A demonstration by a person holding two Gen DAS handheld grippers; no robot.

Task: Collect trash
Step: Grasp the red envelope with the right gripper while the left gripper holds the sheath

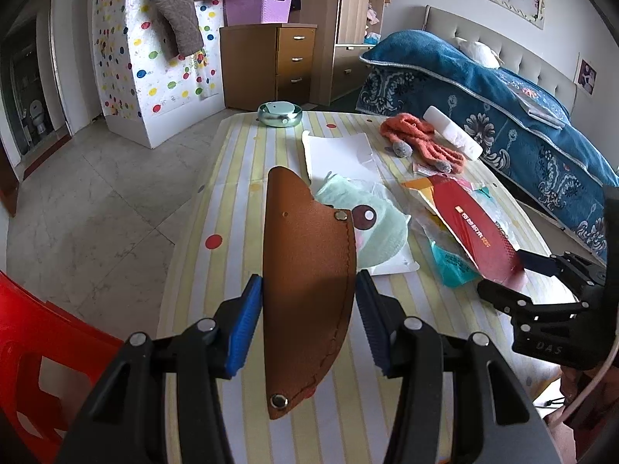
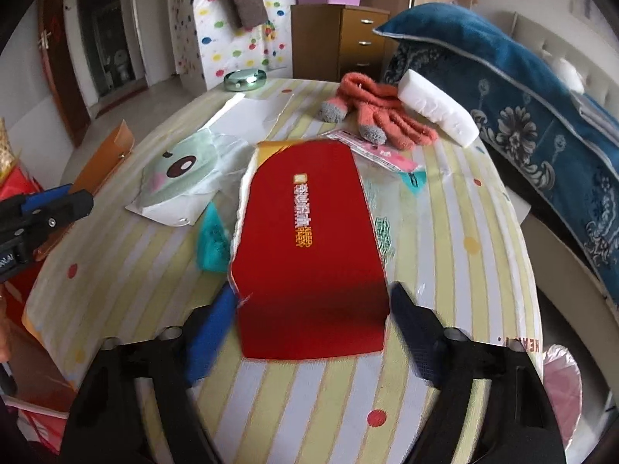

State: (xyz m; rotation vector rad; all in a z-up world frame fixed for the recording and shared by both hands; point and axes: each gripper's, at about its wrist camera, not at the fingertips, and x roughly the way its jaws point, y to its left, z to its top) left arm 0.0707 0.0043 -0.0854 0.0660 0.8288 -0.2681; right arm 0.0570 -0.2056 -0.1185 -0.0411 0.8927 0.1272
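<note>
My left gripper [image 1: 307, 309] is shut on a brown leather sheath [image 1: 309, 255], with a blue pad against each long edge, and holds it over the striped table [image 1: 232, 178]. A flat red packet [image 2: 309, 232] lies on the table on top of clear plastic wrap [image 2: 402, 208] and a teal wrapper [image 2: 211, 243]. My right gripper [image 2: 311, 309] straddles the packet's near end with a pad close beside each edge; the packet lies flat and unbent. A green cartoon-face mask pack [image 2: 174, 178] and white paper [image 2: 247, 116] lie farther left.
Orange gloves [image 2: 379, 112], a white block [image 2: 437, 112], a pink label [image 2: 371, 147] and a round tin [image 2: 245, 77] sit at the table's far side. A blue-covered bed [image 2: 522, 116] runs along the right. A red chair [image 1: 35, 348] stands at left. A pink bag [image 2: 561, 379] hangs near the right corner.
</note>
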